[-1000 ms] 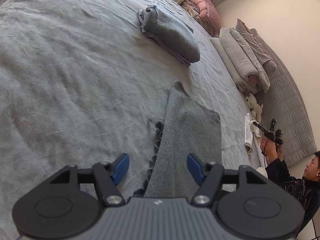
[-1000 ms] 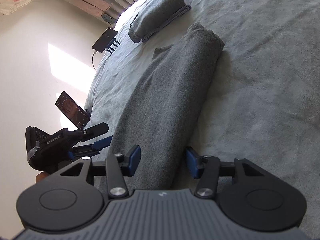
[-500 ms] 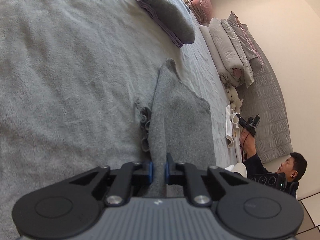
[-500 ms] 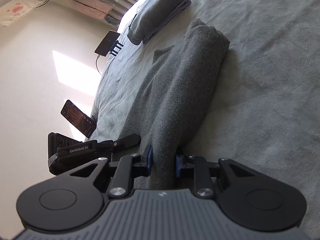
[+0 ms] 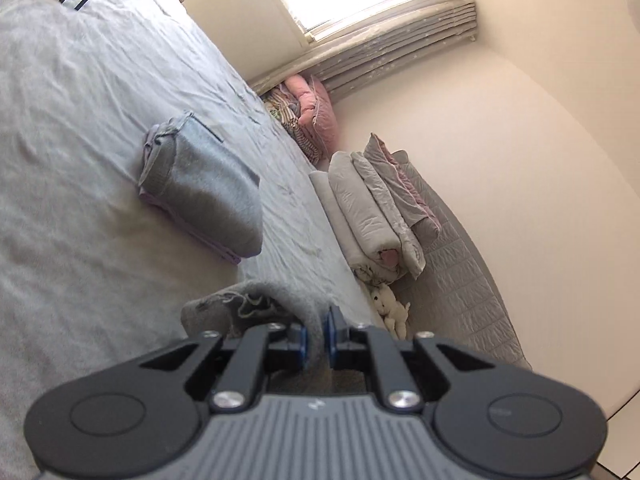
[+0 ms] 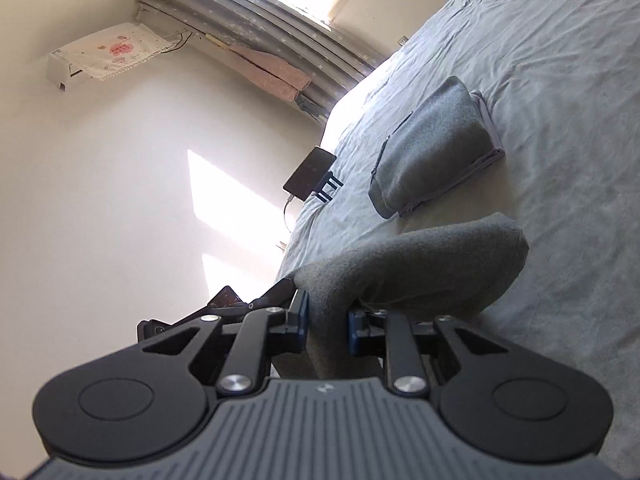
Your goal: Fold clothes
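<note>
Item: grey garment (image 6: 420, 264), lifted at its near edge above my bed (image 5: 80, 160). My left gripper (image 5: 316, 338) clamps one corner; my right gripper (image 6: 328, 326) clamps the other. Folded pile (image 5: 204, 196) beyond.

hidden: grey garment (image 5: 256, 304) lower part — behind hand-held gripper (image 5: 316, 338)

Both sets of jaws closed from wide open onto the near edge of the grey garment (image 6: 420, 264): left gripper (image 5: 316, 338), then right gripper (image 6: 327, 322). Near edge raised off the bed (image 5: 80, 128), arched toward the far folded stack (image 5: 204, 188).
</note>
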A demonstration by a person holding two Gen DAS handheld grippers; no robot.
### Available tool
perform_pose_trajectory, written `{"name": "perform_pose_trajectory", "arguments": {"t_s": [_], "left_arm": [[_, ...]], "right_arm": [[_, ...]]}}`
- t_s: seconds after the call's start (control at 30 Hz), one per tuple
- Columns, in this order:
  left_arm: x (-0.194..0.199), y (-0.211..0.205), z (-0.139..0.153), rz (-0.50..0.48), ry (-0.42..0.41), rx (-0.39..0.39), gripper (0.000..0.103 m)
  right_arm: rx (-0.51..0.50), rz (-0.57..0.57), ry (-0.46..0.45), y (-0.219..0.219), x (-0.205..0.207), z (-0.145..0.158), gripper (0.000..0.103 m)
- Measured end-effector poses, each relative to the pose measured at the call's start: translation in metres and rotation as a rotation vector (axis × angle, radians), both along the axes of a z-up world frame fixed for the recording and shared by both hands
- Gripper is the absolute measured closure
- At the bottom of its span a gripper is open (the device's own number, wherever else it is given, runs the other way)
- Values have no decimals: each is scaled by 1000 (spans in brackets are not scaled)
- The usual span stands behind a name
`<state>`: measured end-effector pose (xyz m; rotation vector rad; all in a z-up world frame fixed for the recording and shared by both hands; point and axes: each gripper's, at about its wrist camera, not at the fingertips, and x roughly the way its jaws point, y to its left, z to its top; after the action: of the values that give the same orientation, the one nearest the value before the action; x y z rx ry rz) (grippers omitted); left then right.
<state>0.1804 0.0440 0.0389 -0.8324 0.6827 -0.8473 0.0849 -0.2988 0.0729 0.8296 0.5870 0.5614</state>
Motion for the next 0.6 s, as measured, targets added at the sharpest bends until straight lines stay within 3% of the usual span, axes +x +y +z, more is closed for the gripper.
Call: {"name": "perform_pose_trajectory", "arguments": {"t_s": [0.13, 0.27, 0.6], "left_arm": [[1, -2, 29, 46, -165, -73, 93], [-20, 8, 30, 87, -281, -111, 93], [-127, 68, -30, -6, -207, 65, 93]], "right_arm": [[-9, 11, -133, -4, 12, 34, 80], [-8, 49, -210, -1, 5, 42, 80], [-60, 272, -61, 35, -69, -31, 80]]}}
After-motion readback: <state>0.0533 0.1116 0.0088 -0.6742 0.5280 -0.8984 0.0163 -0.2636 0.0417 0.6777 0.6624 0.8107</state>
